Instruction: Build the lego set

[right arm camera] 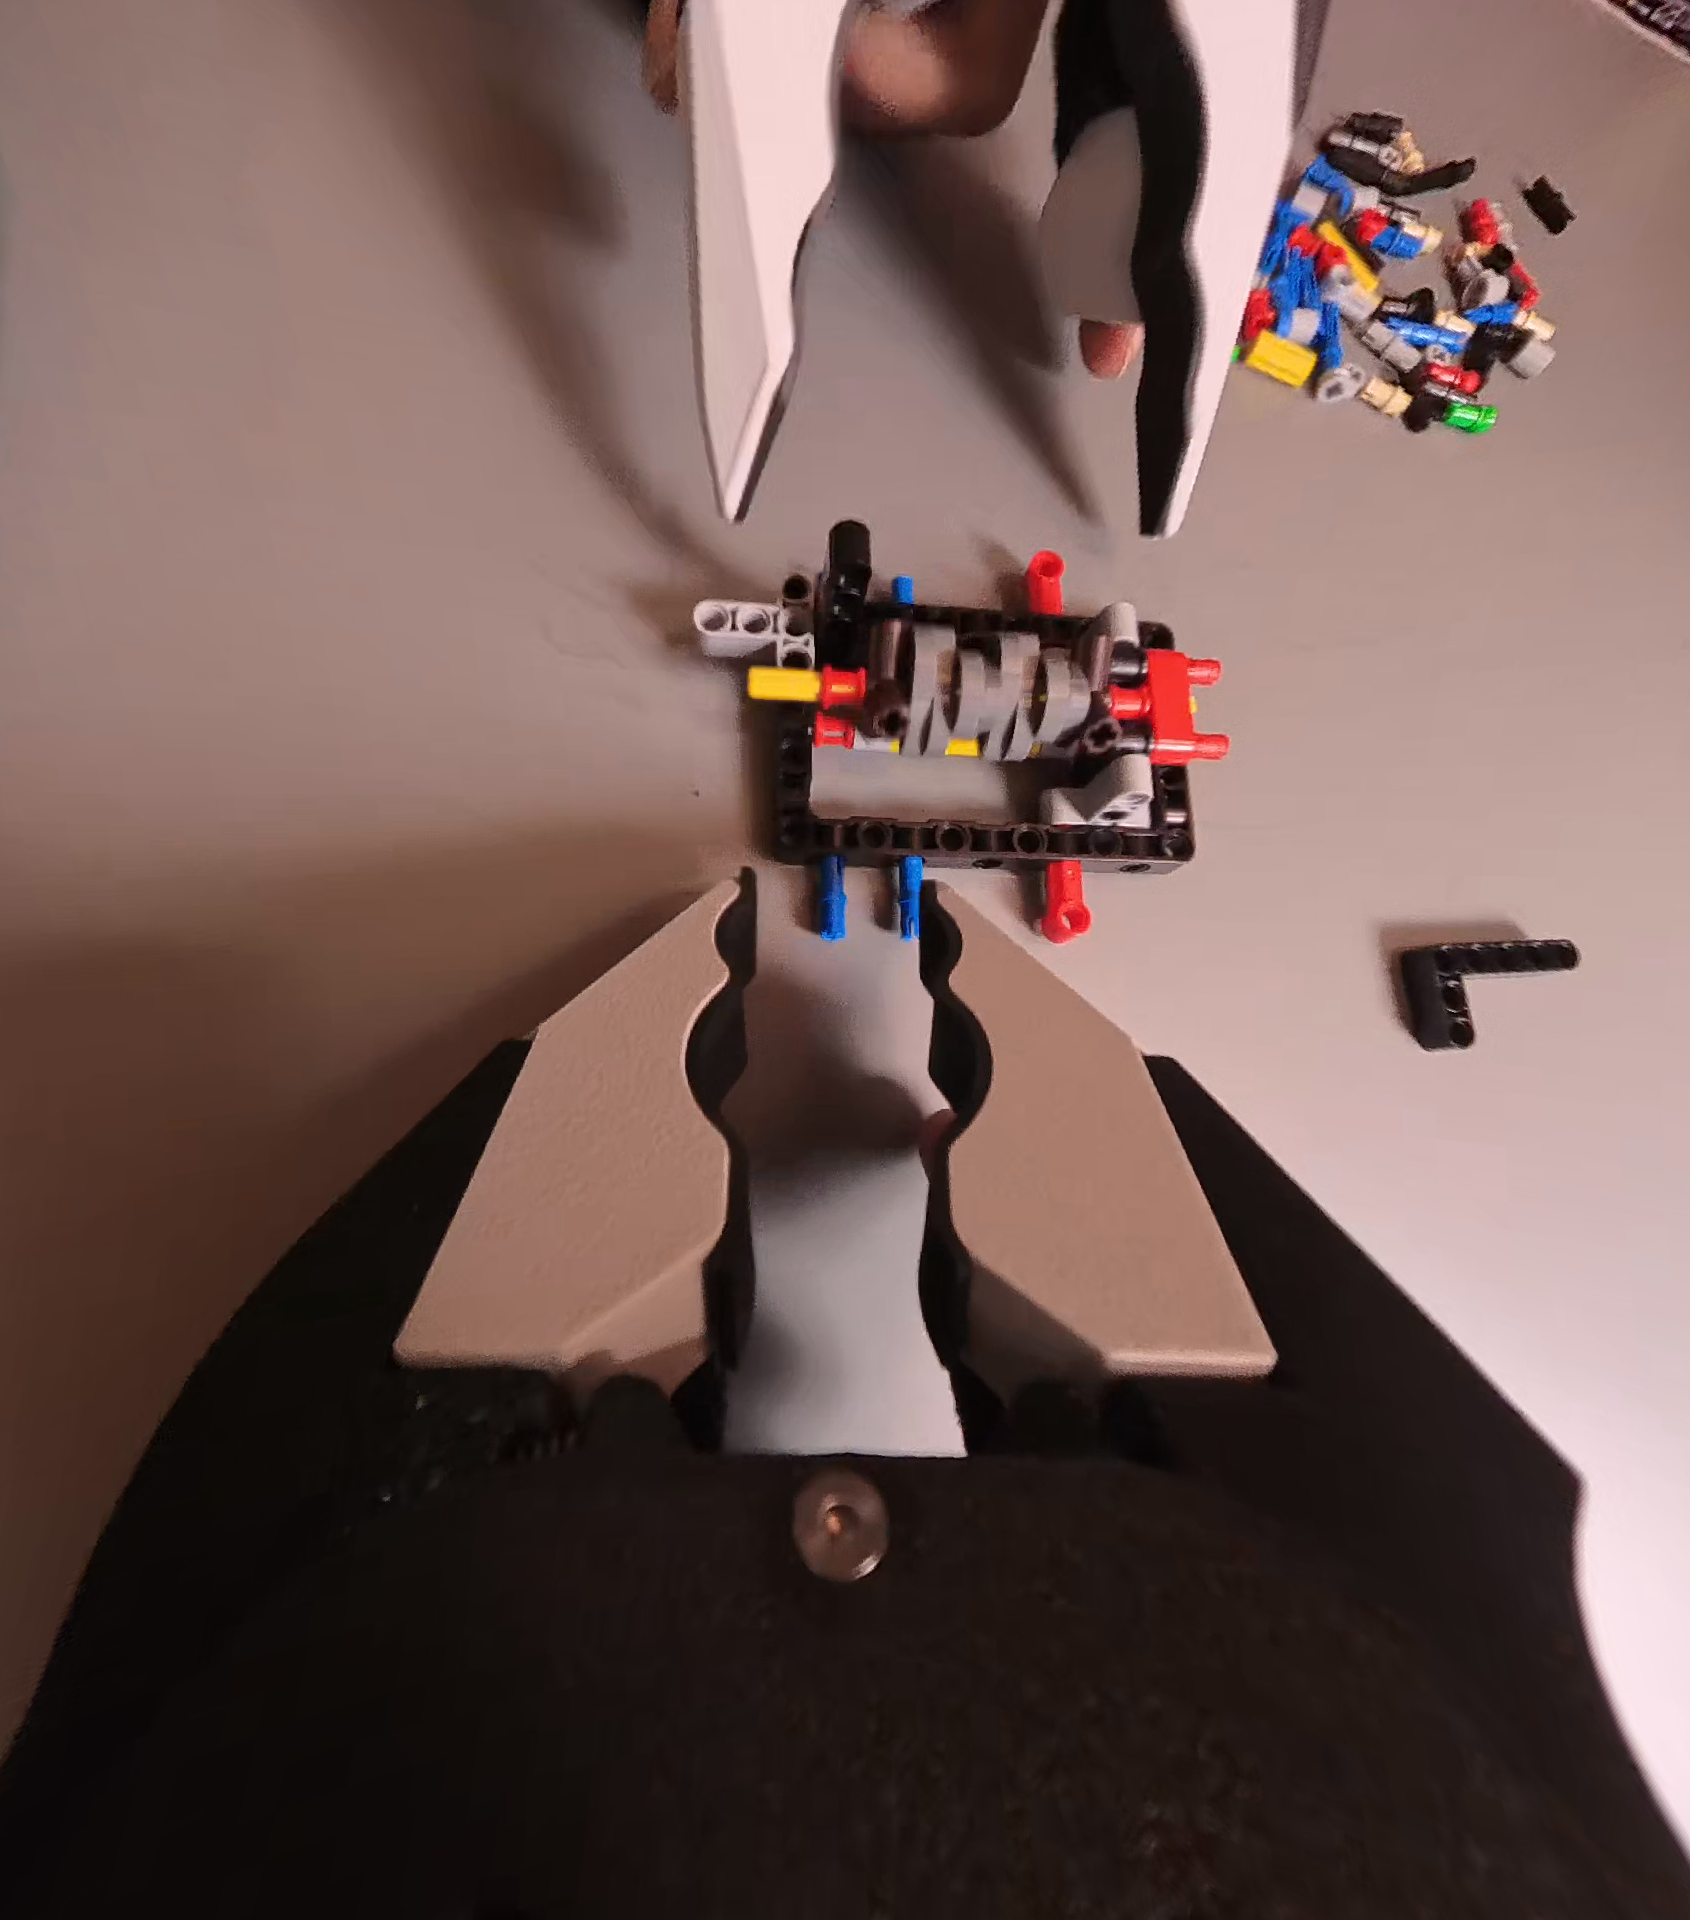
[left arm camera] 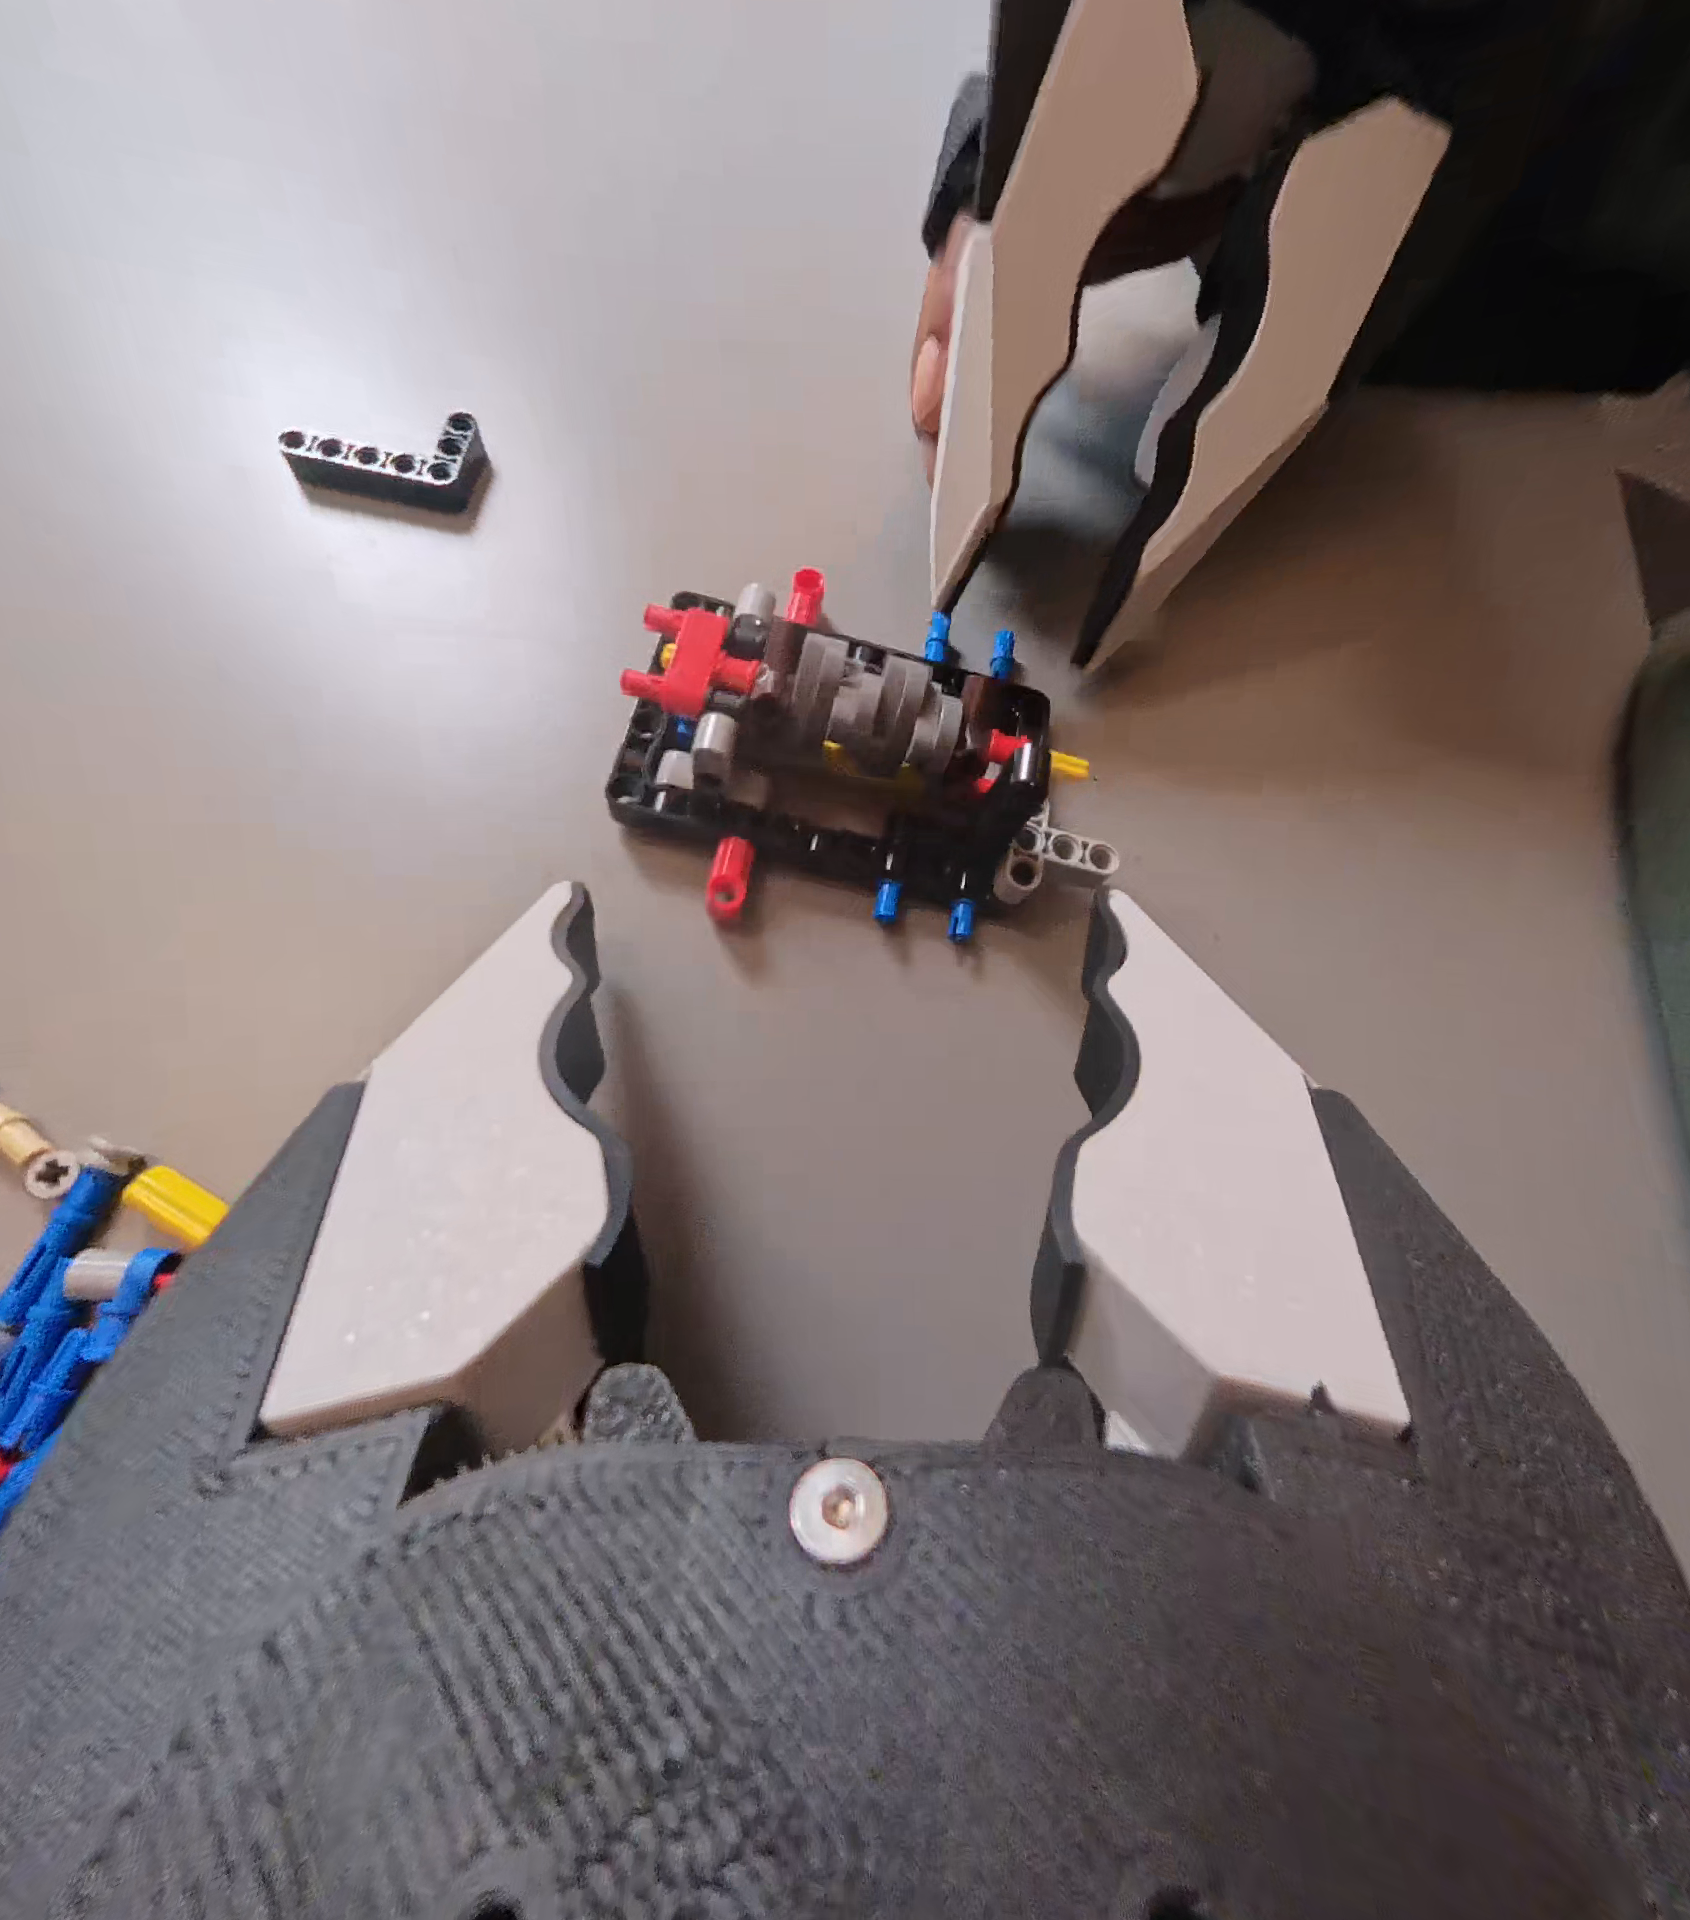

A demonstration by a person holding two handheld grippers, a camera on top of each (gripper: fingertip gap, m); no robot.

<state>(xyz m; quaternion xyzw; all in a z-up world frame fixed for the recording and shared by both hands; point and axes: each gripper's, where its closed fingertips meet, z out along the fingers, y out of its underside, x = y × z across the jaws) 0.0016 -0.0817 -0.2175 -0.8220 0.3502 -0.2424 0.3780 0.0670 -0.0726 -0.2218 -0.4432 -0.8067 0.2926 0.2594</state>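
The left tool hovers wide apart and empty just short of the lego assembly, a black frame with grey, red, blue and yellow parts lying flat on the grey table. Facing it from the far side, the right tool is narrowed but empty, its tips just beside the frame's two blue pins. A black L-shaped beam lies well apart, and a pile of loose pieces sits off to the side
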